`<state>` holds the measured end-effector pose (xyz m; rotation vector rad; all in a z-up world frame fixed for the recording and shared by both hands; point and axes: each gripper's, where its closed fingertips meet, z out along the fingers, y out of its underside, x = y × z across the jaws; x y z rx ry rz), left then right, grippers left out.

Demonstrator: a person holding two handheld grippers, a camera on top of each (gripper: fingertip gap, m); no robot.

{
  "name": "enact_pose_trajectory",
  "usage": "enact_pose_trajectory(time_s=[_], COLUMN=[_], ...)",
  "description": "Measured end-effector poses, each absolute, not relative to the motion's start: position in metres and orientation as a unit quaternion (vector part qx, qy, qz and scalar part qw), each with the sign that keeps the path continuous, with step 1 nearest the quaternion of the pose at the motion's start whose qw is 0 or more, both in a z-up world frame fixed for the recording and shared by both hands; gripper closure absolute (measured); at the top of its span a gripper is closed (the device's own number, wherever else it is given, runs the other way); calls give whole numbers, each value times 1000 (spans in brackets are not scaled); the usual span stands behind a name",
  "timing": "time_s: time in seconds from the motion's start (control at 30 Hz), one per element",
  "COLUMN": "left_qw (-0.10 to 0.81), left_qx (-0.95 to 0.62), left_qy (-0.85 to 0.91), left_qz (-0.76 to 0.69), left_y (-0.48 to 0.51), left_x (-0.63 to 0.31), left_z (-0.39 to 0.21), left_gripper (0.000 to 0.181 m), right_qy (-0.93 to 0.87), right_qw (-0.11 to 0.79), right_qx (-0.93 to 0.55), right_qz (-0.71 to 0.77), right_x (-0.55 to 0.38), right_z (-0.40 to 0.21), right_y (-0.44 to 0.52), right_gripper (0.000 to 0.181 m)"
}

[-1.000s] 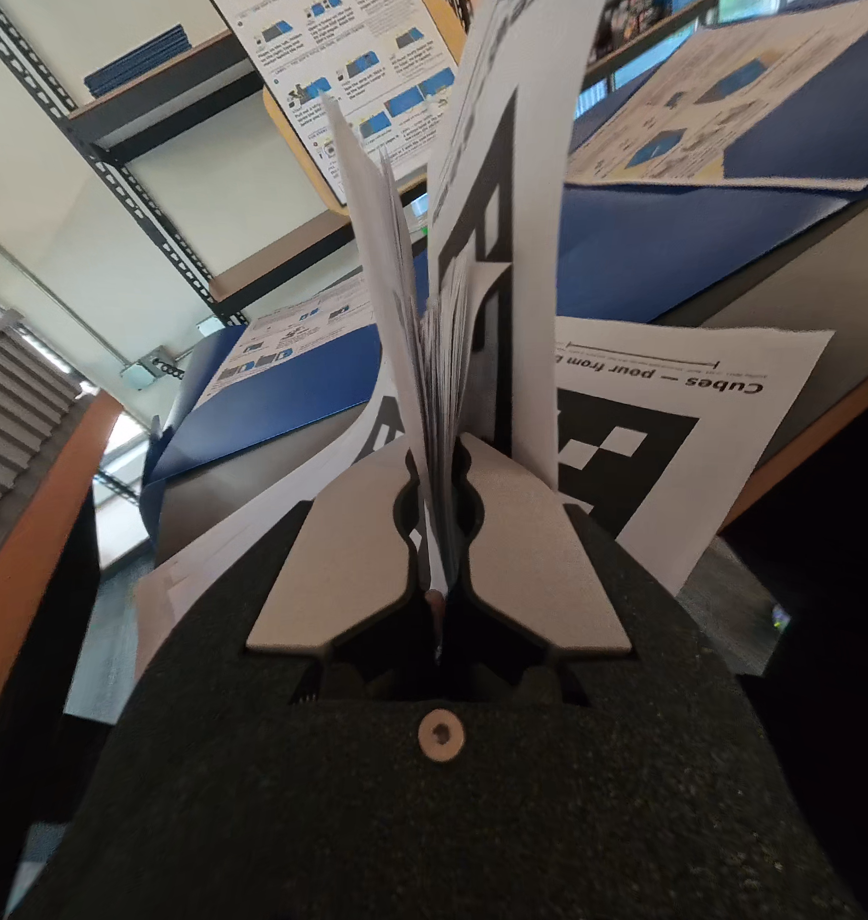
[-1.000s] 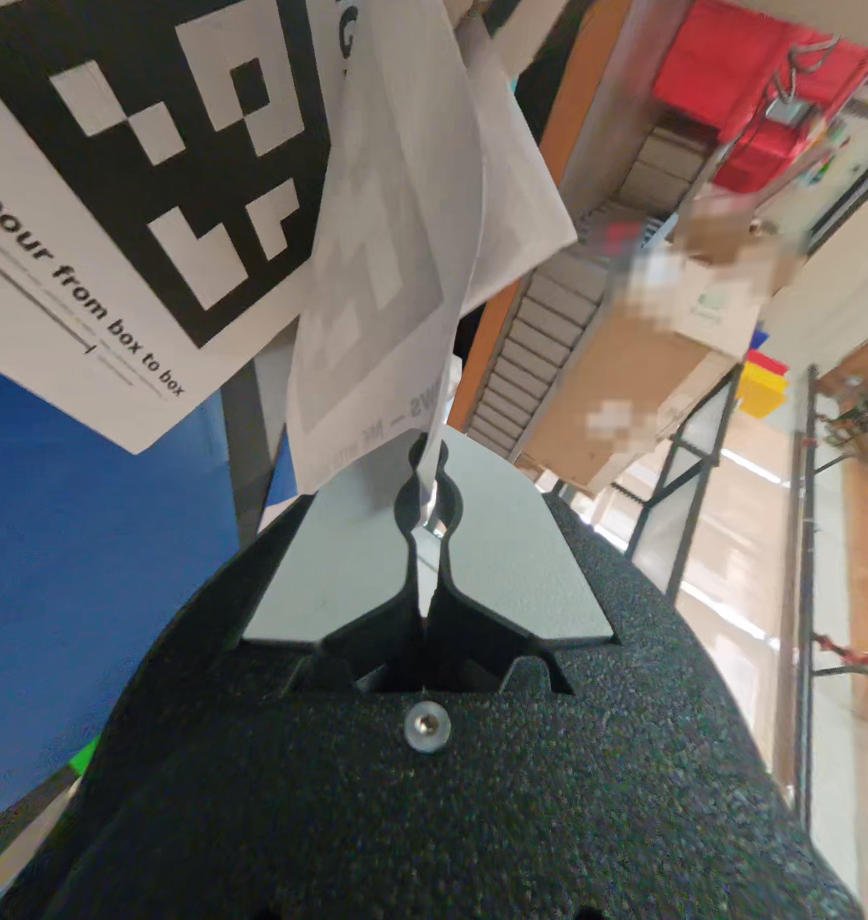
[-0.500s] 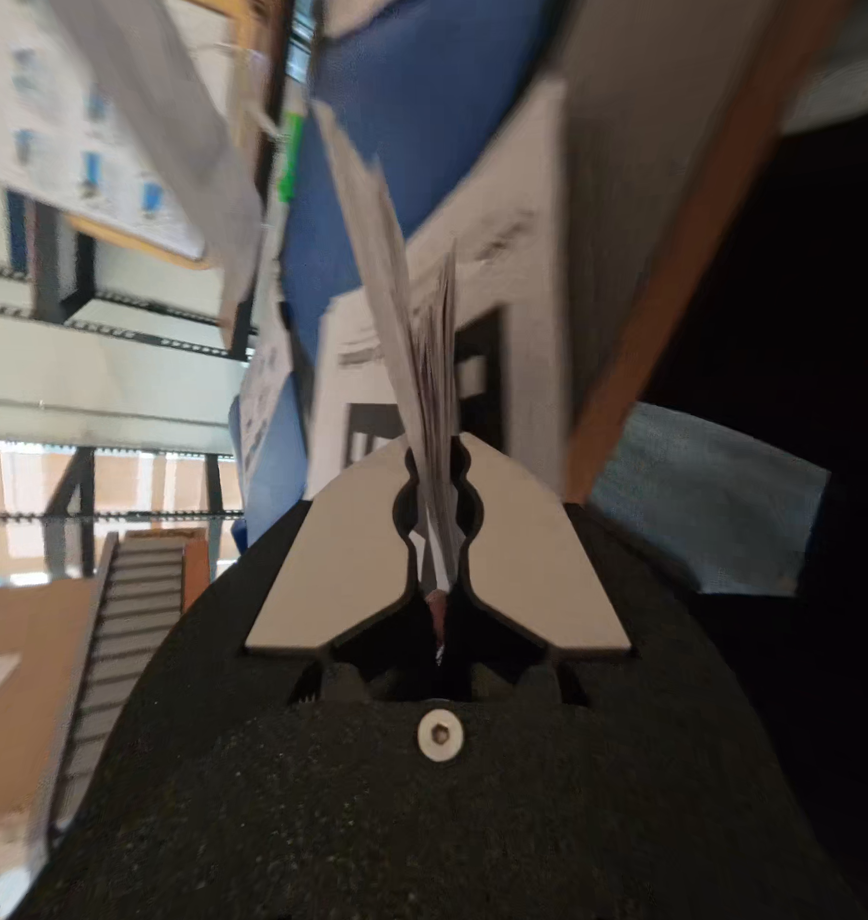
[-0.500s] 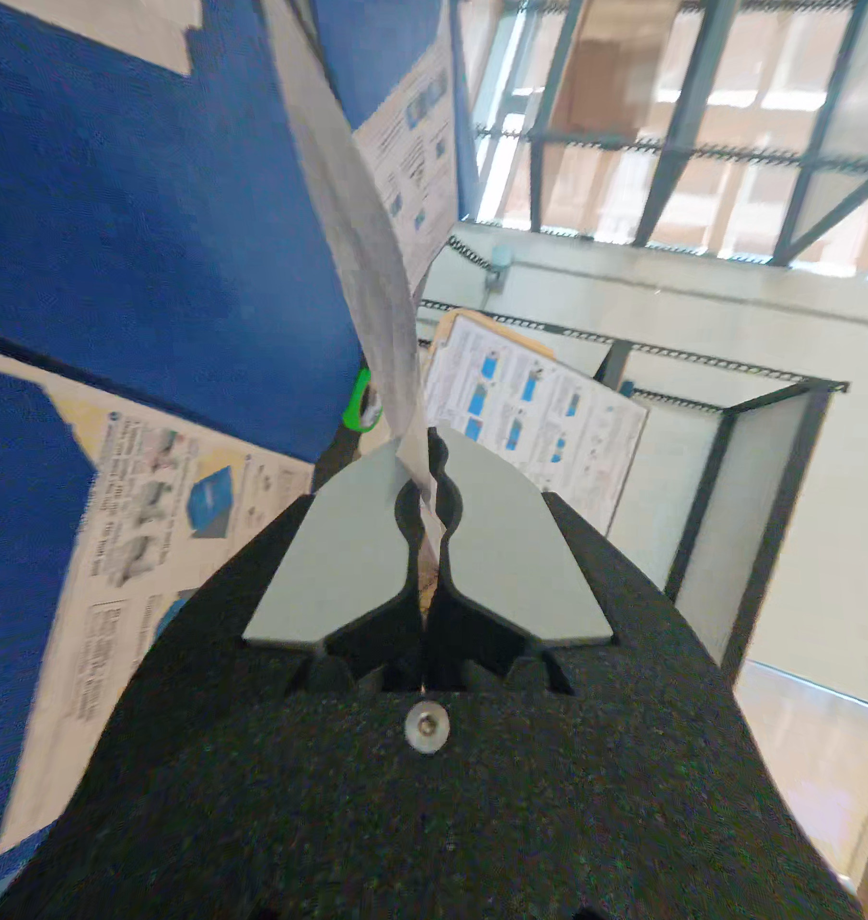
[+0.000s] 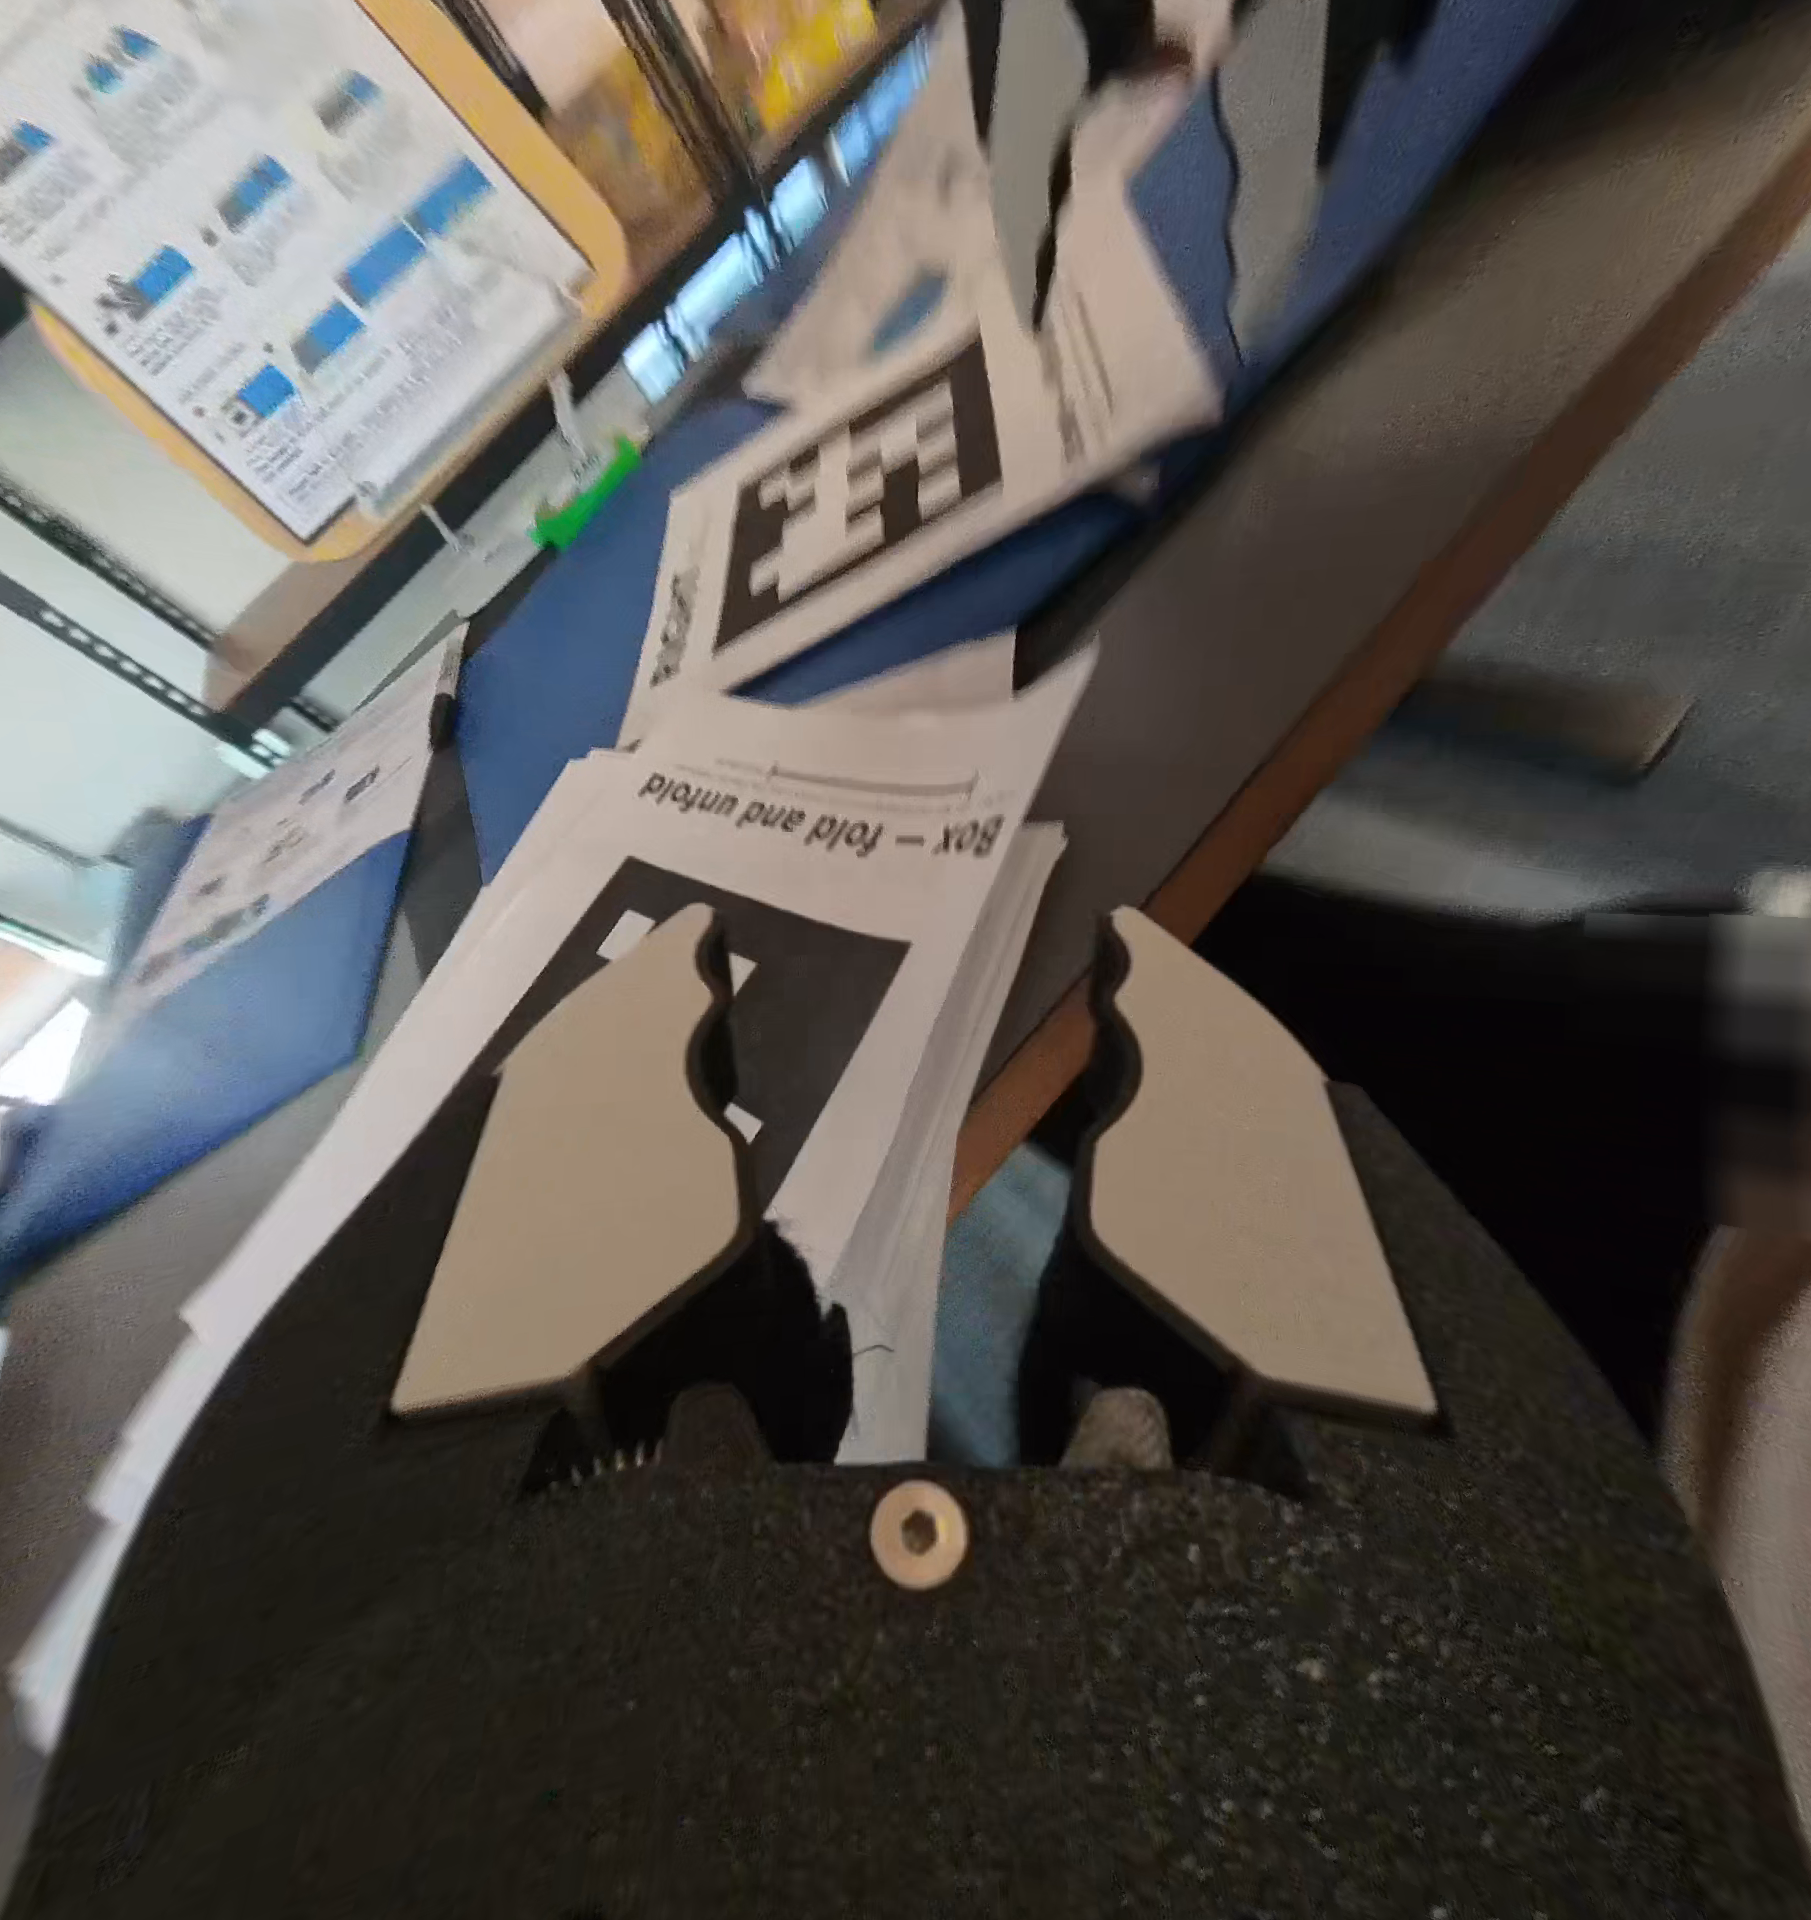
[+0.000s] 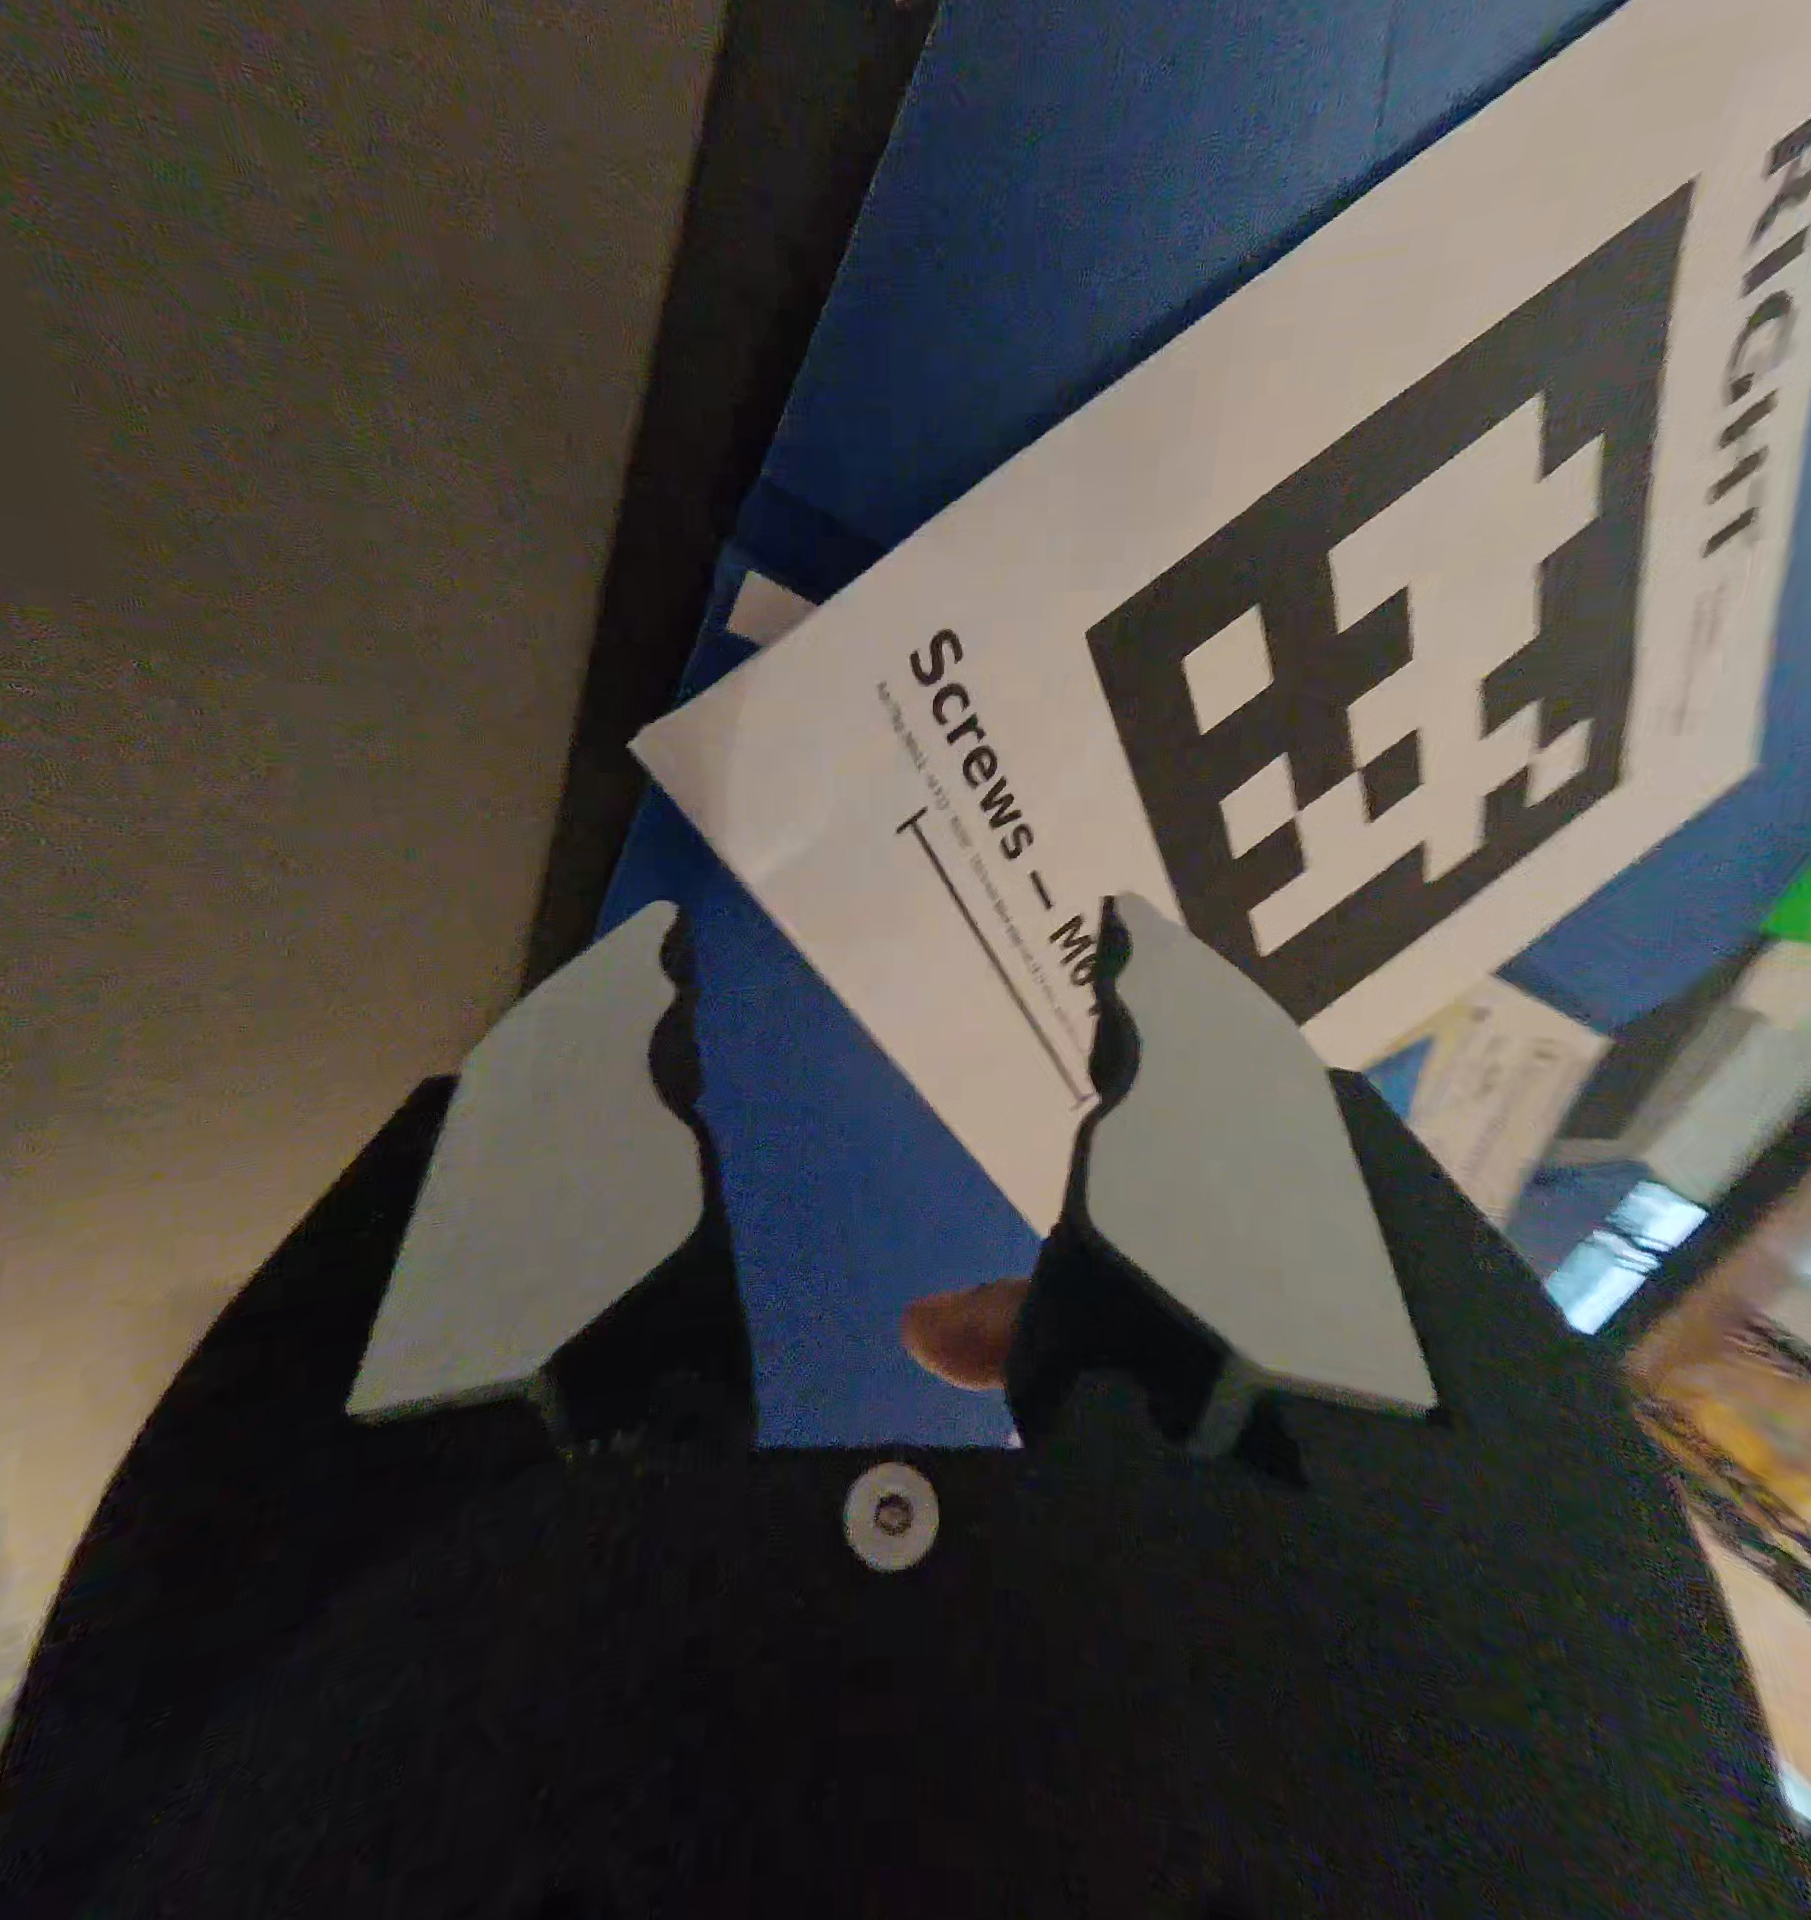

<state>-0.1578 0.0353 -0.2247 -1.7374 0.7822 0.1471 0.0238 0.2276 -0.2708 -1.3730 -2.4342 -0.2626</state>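
My left gripper (image 5: 911, 920) is open. A thick stack of white sheets (image 5: 776, 852) with a black square marker on top lies on the grey table (image 5: 1140, 582). Its near corner reaches in between my fingers, and its torn lower edge shows there. My right gripper (image 6: 901, 909) is open and empty over a blue surface (image 6: 1036, 260). A single white sheet (image 6: 984, 748) with a black checkered marker lies on that surface, its lower edge next to my right finger (image 6: 1223, 1143). A person's fingertip (image 6: 958, 1340) shows low between the right jaws.
A second marker sheet (image 5: 859, 488) lies farther off on a blue mat (image 5: 548, 686). A board with an instruction sheet (image 5: 257, 260) leans at the upper left, above a green clip (image 5: 584, 499) and a black pen (image 5: 444, 696). The table's wooden edge (image 5: 1400, 644) runs on the right. Some 25 centimeters of space lies between my two pairs of fingers.
Both grippers were shut on sheets of paper held up in the air. Now both are open, the stack lies flat on the table and the single sheet rests on the blue surface.
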Motion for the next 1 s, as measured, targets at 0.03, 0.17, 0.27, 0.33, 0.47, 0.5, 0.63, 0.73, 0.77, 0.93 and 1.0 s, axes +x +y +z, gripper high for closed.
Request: enact_pose_trajectory(time_s=[0.03, 0.17, 0.27, 0.33, 0.47, 0.5, 0.63, 0.73, 0.77, 0.93, 1.0], left_qw=[599, 620, 545, 533, 492, 484, 431, 394, 379, 366, 359], left_qx=[-745, -782, -829, -802, -808, -812, -819, -826, -835, -851, -855], left_qy=[292, 55, -126, -215, -226, -225, -235, -214, -216, -212, -203], left_qz=[32, 44, -10, -163, -234, -239, -297, -341, -336, -312, -314], left_y=[28, -14, -60, -66, -56, -52, -37, -24, -21, -16, -15], left_x=[-165, -284, -389, -407, -402, -399, -383, -361, -356, -337, -324], left_z=[-212, -179, -206, -213, -248, -257, -277, -279, -283, -281, -279], left_gripper=[111, 94, 85, 89, 97, 99, 100, 98, 86, 79, 77], right_qy=[-848, -779, -692, -642, -583, -570, -551, -546, -550, -542, -556], right_qw=[120, 96, 120, 97, 140, 153, 184, 181, 181, 151, 139], right_qx=[-513, -607, -632, -670, -714, -723, -747, -759, -759, -749, -739], right_qz=[-62, 123, 327, 359, 362, 359, 325, 305, 298, 350, 354], right_x=[31, 4, -64, -91, -131, -139, -155, -163, -163, -178, -184], right_z=[-265, -213, -197, -222, -262, -267, -280, -290, -290, -281, -280], right_y=[221, 192, 155, 150, 159, 163, 172, 172, 169, 129, 116], right_gripper=[88, 44, 48, 37, 35, 35, 34, 34, 34, 36, 35])
